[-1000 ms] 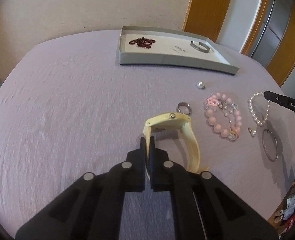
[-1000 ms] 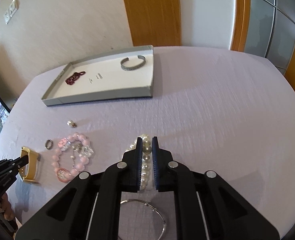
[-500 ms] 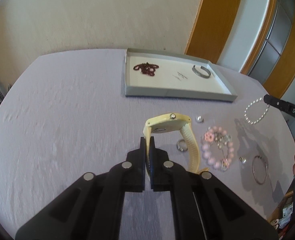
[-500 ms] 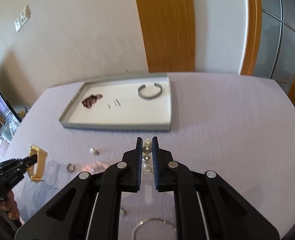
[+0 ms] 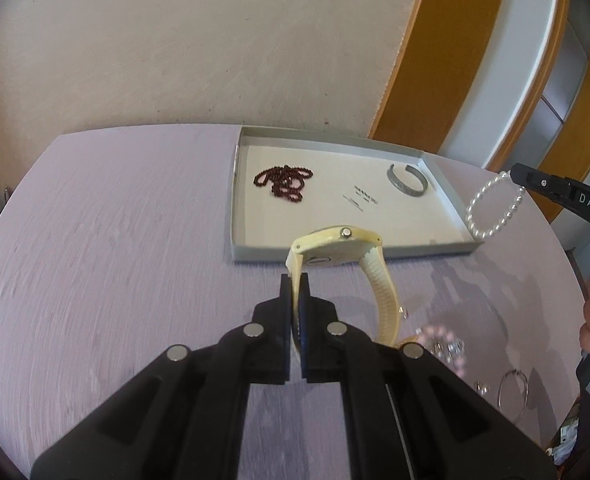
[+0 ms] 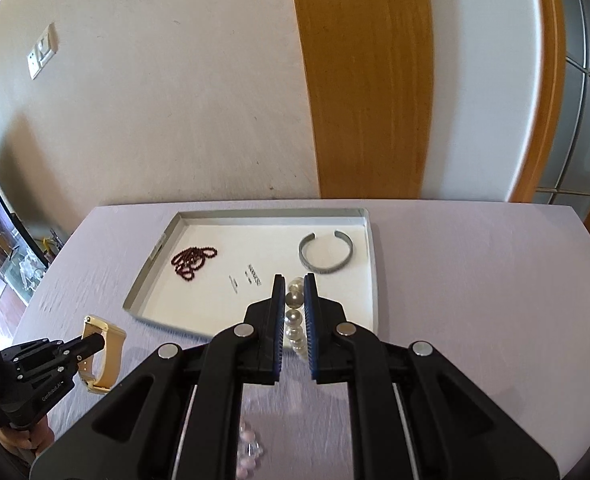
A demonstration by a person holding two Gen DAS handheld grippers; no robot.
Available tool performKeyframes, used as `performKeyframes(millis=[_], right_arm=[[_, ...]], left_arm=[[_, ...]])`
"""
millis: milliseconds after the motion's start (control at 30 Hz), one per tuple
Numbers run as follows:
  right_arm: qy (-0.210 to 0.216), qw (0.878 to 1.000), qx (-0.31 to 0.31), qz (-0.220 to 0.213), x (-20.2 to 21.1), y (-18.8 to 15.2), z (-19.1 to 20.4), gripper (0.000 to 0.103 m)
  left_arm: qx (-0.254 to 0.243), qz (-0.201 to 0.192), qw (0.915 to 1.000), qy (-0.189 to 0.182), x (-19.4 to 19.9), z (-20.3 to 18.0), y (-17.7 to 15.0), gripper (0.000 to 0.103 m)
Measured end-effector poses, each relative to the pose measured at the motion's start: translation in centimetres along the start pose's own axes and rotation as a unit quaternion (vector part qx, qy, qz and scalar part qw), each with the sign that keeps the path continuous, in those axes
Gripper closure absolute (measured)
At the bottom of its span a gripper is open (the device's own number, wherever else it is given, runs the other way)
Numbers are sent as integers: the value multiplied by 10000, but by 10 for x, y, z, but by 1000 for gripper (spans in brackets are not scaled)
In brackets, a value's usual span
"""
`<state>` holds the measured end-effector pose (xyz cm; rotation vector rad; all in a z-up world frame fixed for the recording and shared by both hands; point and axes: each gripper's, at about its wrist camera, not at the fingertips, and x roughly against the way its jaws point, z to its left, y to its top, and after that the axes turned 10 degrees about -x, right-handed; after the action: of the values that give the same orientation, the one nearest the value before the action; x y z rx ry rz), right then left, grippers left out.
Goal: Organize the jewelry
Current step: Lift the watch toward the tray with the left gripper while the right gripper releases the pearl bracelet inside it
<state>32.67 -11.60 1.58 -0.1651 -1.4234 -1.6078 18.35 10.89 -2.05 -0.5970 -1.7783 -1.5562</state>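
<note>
Left gripper (image 5: 294, 280) is pinching the strap of a pale yellow watch (image 5: 341, 246), holding it above the desk (image 5: 115, 260) just short of the grey tray (image 5: 451, 200). Right gripper (image 6: 293, 280), lettered "DAS", is pinching a white pearl bracelet (image 5: 493, 210) over the tray's near edge. Lying in the tray: dark red bead string (image 5: 283, 180), silver cuff (image 5: 409, 180), small unreadable print.
</note>
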Motion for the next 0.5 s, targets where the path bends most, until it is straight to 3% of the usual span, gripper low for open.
performKeyframes(millis=[500], right_arm=[[-190, 9997, 87, 150, -47, 8, -1, 93]], left_arm=[[206, -49, 9998, -20, -16, 19, 25, 99]])
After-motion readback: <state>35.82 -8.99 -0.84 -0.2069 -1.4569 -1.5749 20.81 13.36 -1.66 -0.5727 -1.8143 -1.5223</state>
